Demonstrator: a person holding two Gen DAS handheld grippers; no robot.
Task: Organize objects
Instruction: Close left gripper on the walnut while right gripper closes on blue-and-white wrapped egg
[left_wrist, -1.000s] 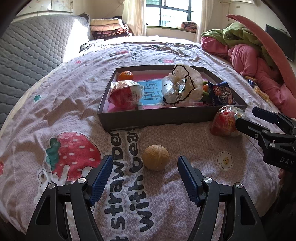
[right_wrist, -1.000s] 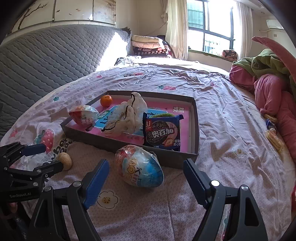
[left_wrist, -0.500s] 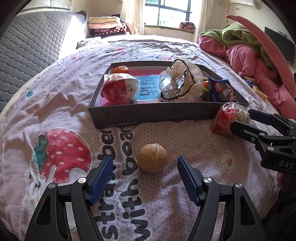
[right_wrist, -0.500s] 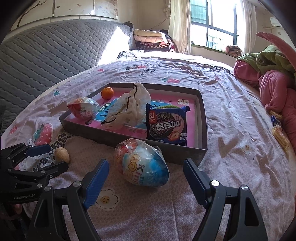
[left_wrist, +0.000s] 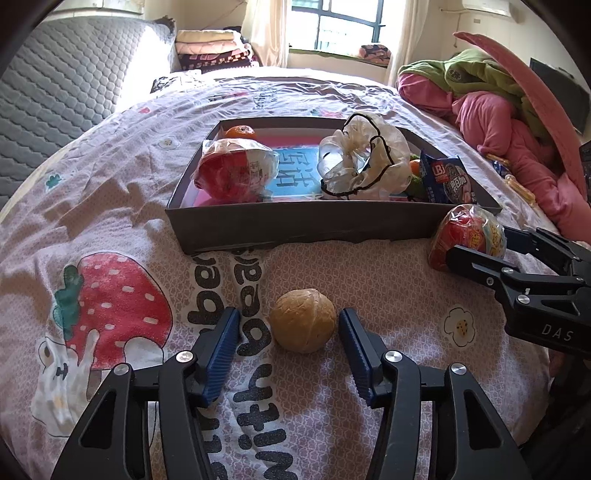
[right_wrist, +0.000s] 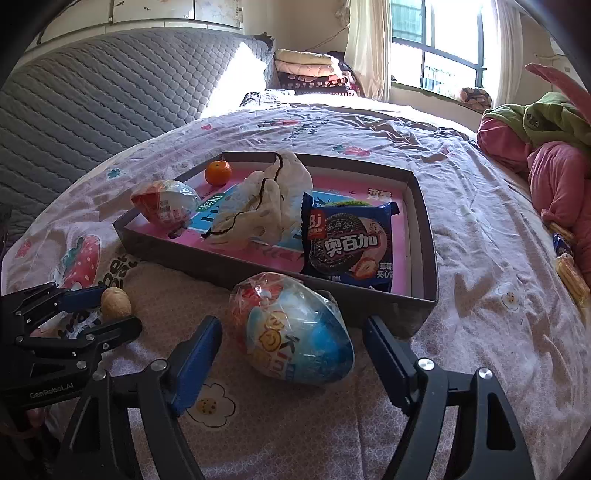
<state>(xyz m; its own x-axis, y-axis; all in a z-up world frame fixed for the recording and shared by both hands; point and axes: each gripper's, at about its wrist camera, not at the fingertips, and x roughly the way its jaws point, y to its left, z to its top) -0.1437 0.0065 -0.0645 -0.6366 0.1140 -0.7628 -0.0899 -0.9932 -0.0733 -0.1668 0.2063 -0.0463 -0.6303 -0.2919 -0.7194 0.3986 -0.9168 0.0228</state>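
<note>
- My left gripper (left_wrist: 288, 332) has the walnut (left_wrist: 303, 320) between its jaws, and the jaws are closing. The right pad looks just at the shell, but a gap shows on the left, so there is no grip.
- The walnut lies on the bed sheet (left_wrist: 110, 206), on the near side of the tray, beside the printed black lettering.
- My right gripper (right_wrist: 291, 339) straddles the wrapped toy egg (right_wrist: 291, 328). Its jaws are also closing, with clear space on both sides of the egg, so nothing is held.
- That egg rests on the sheet, right against the near wall of the tray (right_wrist: 428, 236), which blocks any push farther away.
- Inside the tray, from left to right: a small orange (right_wrist: 218, 172) at the far left corner, a second wrapped egg (right_wrist: 166, 206) at the near left, a crumpled clear plastic bag (right_wrist: 266, 206) in the middle and a blue cookie packet (right_wrist: 347, 243) to the right.
- The right end of the tray floor is bare pink.
- From the right wrist view, my left gripper sits to the left of the egg, well apart from my right one.
- Far right on the bed lies a heap of pink and green bedding (left_wrist: 498, 110). A few small snack packets (right_wrist: 570, 273) lie on the sheet next to it.
- A grey quilted headboard (right_wrist: 92, 96) stands at the far left, with folded blankets (right_wrist: 310, 70) stacked under the window.
</note>
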